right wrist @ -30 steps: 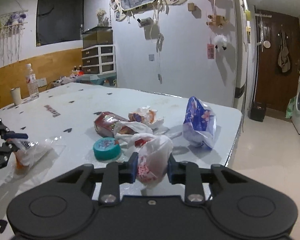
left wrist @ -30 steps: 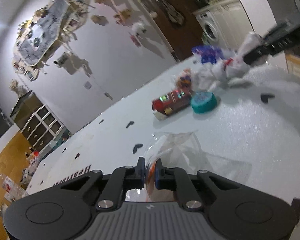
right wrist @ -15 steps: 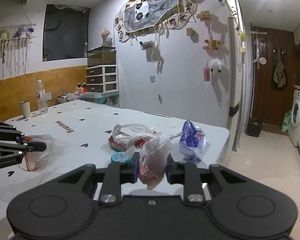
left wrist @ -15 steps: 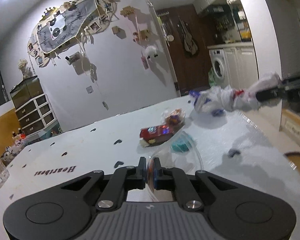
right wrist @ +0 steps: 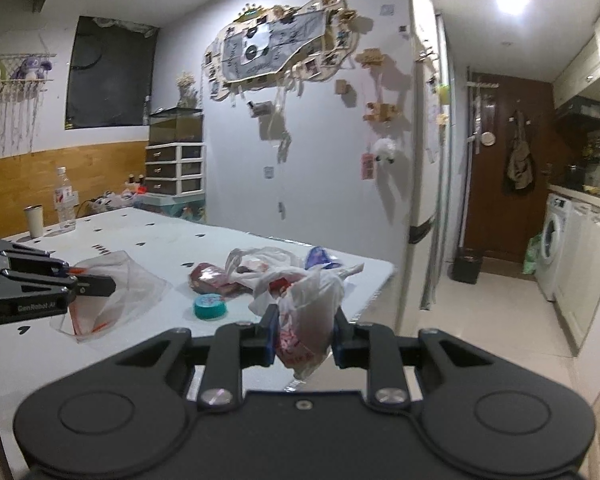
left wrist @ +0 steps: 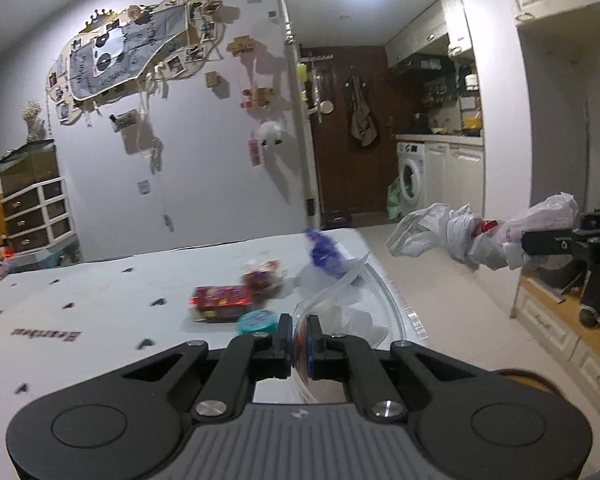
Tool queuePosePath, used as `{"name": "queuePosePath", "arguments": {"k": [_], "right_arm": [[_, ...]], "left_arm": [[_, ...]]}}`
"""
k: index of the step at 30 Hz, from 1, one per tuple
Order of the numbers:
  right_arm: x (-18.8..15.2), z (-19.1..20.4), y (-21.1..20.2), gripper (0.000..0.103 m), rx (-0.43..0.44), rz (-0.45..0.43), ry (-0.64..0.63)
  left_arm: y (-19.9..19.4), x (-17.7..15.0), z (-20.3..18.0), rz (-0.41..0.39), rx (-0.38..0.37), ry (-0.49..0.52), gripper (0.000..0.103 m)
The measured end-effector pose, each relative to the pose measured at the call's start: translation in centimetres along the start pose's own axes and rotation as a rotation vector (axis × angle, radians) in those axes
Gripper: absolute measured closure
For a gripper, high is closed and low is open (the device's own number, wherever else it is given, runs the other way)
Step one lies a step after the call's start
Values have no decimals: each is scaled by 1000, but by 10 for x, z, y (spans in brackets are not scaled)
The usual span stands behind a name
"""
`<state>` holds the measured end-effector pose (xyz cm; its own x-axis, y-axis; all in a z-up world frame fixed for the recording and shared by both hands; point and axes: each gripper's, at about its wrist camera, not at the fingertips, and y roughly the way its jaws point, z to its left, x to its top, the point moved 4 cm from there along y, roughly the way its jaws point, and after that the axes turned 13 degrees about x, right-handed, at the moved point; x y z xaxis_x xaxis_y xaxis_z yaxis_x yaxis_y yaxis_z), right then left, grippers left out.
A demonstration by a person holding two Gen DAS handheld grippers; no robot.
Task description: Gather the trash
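My left gripper (left wrist: 300, 340) is shut on the edge of a clear zip bag (right wrist: 112, 292) with an orange seal, held just above the white heart-print table (left wrist: 80, 320). The right wrist view shows this gripper (right wrist: 88, 284) at the left. My right gripper (right wrist: 305, 336) is shut on a crumpled white plastic bag (right wrist: 300, 300) with red print. That white bag (left wrist: 452, 232) hangs in the air beyond the table's right end. On the table lie a red packet (left wrist: 220, 300), a teal lid (left wrist: 256, 322), a small snack wrapper (left wrist: 262, 274) and a blue wrapper (left wrist: 324, 256).
A water bottle (right wrist: 65, 204) and a cup (right wrist: 34, 220) stand at the table's far left corner. Tiled floor (left wrist: 452, 288) opens to the right of the table, leading to a washing machine (left wrist: 412, 176) and cabinets. A low wooden ledge (left wrist: 560, 320) runs along the right.
Both grippers rose and drew back from the table. The white bag came off the tabletop into the air. The left view rolled level, with the clear bag lifted.
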<state>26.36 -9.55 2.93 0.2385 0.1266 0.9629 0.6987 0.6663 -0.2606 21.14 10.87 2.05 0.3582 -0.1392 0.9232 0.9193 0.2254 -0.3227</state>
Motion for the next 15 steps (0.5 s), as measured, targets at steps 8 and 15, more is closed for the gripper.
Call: {"name": "queuePosePath", "arguments": {"k": [8, 15], "right_arm": [[-8, -30, -51, 77, -95, -14, 21], [-22, -61, -86, 77, -178, -9, 52]], "left_arm": [[-10, 7, -56, -24, -89, -17, 96], [-12, 9, -114, -27, -167, -27, 96]]}}
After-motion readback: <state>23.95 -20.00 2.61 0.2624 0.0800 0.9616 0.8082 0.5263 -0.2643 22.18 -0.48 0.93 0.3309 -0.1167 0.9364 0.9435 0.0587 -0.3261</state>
